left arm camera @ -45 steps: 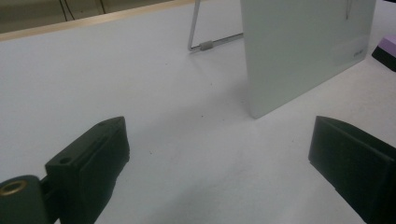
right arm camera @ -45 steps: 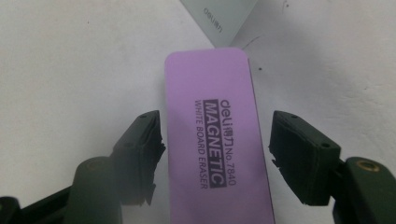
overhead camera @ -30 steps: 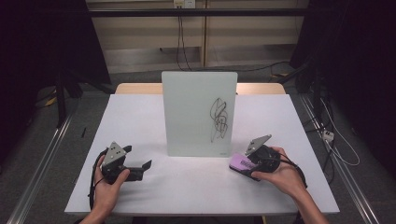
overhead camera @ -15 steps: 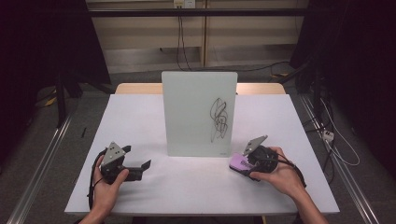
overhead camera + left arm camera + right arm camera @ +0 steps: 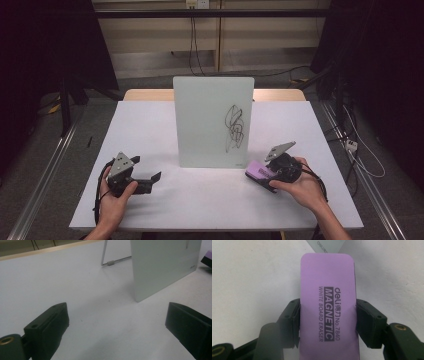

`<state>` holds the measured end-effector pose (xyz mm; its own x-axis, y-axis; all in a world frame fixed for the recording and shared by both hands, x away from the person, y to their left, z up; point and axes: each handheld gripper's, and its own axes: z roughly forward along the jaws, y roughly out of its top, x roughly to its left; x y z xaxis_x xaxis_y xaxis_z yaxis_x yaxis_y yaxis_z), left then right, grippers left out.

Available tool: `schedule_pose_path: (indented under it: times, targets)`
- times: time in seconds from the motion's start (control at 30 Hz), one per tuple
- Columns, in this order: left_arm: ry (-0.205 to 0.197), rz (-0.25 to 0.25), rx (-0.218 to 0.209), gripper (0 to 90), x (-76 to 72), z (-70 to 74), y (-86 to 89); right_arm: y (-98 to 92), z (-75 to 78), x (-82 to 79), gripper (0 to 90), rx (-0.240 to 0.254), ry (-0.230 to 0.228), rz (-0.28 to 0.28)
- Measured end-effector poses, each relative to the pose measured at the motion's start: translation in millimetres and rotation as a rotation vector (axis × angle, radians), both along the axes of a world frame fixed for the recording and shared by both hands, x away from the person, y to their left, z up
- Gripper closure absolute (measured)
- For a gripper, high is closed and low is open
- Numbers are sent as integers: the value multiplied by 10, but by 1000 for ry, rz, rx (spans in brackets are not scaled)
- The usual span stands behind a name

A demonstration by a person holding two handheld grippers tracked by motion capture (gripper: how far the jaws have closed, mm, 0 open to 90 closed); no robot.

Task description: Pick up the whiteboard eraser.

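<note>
A small whiteboard (image 5: 213,122) stands upright in the middle of the white table (image 5: 145,125), with a black scribble (image 5: 235,127) on its right half. My right gripper (image 5: 265,176) lies low on the table by the board's lower right corner, shut on a purple magnetic whiteboard eraser (image 5: 257,170). In the right gripper view its pads (image 5: 293,315) press both long sides of the eraser (image 5: 328,290), label up. My left gripper (image 5: 151,182) rests at the front left, open, pointing right. The left gripper (image 5: 117,312) has nothing between its jaws; the board (image 5: 162,265) stands ahead of it.
The board leans on a wire stand (image 5: 110,262) behind it. Its corner (image 5: 324,246) sits just beyond the eraser's far end. A person's hands hold both grippers near the table's front edge. Cables and metal rails run along the floor on both sides.
</note>
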<state>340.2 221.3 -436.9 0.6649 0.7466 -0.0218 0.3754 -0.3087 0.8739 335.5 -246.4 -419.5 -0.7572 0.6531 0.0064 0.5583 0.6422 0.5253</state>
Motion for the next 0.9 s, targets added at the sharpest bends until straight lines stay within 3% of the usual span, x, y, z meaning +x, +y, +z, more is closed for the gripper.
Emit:
schedule_pose_path:
  times: [0.47,0.9]
  targets:
    - [29,14,-32,49,23,-29,59,-16,71,-2,416,104,-51,-23]
    - [31,21,-60,49,13,-18,81,0,111,-47,417,154,-121,-26]
